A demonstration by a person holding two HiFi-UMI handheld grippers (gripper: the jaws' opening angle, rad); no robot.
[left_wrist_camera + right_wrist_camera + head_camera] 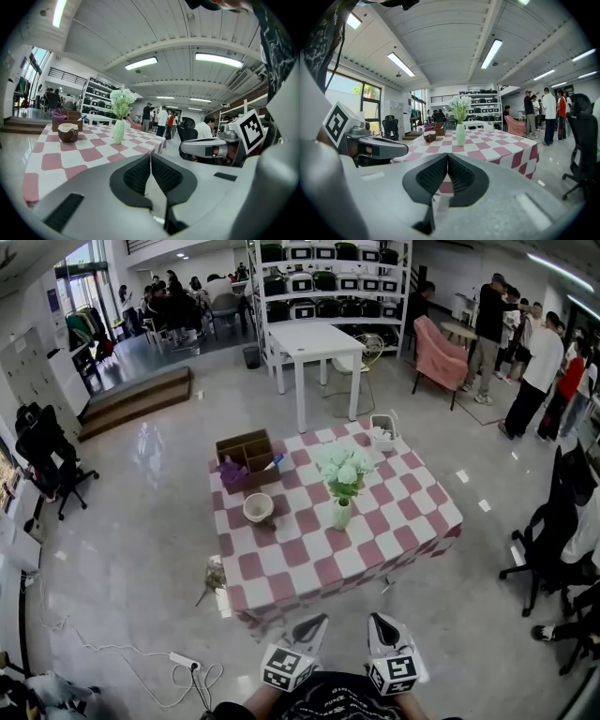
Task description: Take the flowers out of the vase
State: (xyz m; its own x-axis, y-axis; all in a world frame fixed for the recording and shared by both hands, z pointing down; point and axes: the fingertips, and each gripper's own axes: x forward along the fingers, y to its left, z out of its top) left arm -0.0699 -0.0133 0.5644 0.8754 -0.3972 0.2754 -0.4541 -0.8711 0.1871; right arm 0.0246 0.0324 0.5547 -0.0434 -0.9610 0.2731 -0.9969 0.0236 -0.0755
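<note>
A pale green vase [342, 513] stands near the middle of the pink-and-white checked table [394, 531], holding a bunch of white flowers [344, 468]. The same vase [118, 131] and flowers [122, 100] show in the left gripper view, and the vase [460, 134] and flowers [460, 104] in the right gripper view. Both grippers hang side by side in front of the table's near edge, well short of the vase. My left gripper [314, 622] is shut and empty, pads touching [150, 157]. My right gripper [379, 621] is likewise shut on nothing [446, 157].
On the table also sit a brown wooden box [246, 457] with a purple item, a brown-and-white bowl [258, 508] and a small white basket [382, 430]. Office chairs [548, 535] stand at the right, a cable and power strip [183, 661] on the floor left. People stand at the far right.
</note>
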